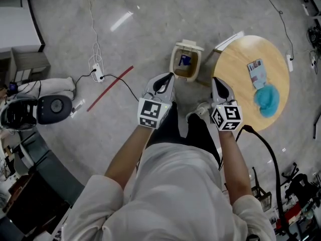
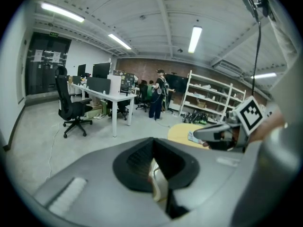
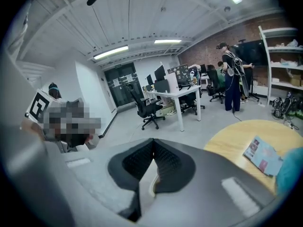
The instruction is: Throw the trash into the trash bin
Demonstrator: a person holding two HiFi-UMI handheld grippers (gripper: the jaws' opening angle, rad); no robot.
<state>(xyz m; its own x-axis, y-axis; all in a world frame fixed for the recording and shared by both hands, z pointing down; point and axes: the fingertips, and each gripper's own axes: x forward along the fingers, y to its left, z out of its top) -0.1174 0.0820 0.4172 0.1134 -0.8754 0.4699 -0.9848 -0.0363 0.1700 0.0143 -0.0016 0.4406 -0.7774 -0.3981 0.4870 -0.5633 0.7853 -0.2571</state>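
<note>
While held near the trash bin [image 1: 186, 60], left claw [image 1: 167, 78] closed, empty, right claw [image 1: 216, 81] closed, empty

Bright, even office light fills all three views. Ceiling tubes [image 2: 195, 38] burn white in the left gripper view, with more glowing in the right gripper view, and the polished floor [image 1: 122, 20] throws back a streak of glare in the head view. Shadows are soft; the darkest patch sits in the head view's lower left corner. Both gripper views bulge like a fisheye — shelving [image 2: 208, 98] and beams [image 2: 163, 13] bend toward black, vignetted corners. Close to the lenses, the left claw [image 2: 152, 143] and right claw [image 3: 152, 142] are soft and out of focus, and the room beyond is sharper. The head view is crisp — its counter [image 1: 235, 64] evenly lit.
</note>
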